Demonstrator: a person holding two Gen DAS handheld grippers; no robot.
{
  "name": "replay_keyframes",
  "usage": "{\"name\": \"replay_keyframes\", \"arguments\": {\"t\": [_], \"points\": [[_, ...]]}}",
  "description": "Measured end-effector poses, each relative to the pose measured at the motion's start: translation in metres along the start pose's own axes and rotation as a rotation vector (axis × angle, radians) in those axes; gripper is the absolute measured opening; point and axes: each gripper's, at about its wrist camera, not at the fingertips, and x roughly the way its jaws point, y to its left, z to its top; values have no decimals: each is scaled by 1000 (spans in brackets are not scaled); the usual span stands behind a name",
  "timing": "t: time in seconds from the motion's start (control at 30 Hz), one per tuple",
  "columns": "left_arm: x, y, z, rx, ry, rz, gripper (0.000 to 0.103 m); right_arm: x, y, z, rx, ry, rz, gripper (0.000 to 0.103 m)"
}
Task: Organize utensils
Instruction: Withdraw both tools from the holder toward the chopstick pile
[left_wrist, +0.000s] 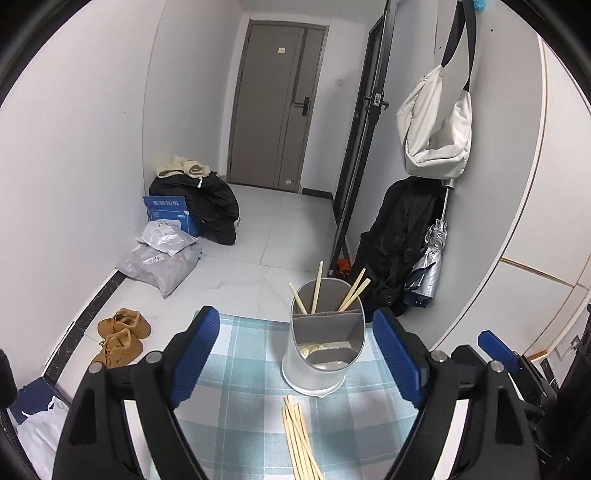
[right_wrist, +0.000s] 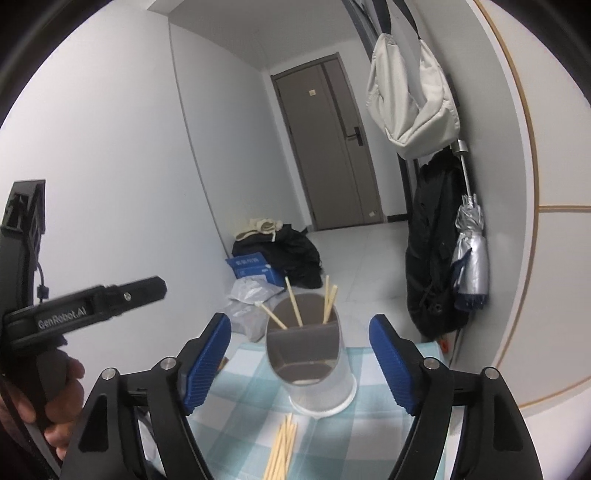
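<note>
A grey utensil holder (left_wrist: 325, 343) with divided compartments stands on a blue-checked tablecloth (left_wrist: 240, 413). Several wooden chopsticks (left_wrist: 317, 286) stand in its back compartment. A loose bundle of chopsticks (left_wrist: 301, 439) lies on the cloth in front of it. My left gripper (left_wrist: 297, 354) is open and empty, its blue pads either side of the holder, above the cloth. In the right wrist view the holder (right_wrist: 310, 365) and the loose chopsticks (right_wrist: 282, 450) lie ahead. My right gripper (right_wrist: 299, 358) is open and empty. The left gripper's body (right_wrist: 85, 308) shows at the left.
The table's far edge drops to a tiled floor with brown shoes (left_wrist: 122, 336), grey parcels (left_wrist: 162, 258) and a blue box (left_wrist: 170, 214). A black coat (left_wrist: 402, 251), a silver umbrella (left_wrist: 430, 258) and a white bag (left_wrist: 439, 125) hang on the right wall.
</note>
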Motion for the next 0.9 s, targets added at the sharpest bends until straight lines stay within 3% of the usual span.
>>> {"name": "replay_keyframes", "arguments": {"t": [0.17, 0.47, 0.9], "points": [[7, 7, -22, 4, 5, 35, 89, 1, 1, -17, -12, 15, -5, 83], [30, 16, -56, 15, 45, 78, 89, 15, 2, -49, -53, 95, -37, 84], [67, 61, -86, -94, 153, 83, 89, 64, -5, -95, -64, 316, -37, 84]]}}
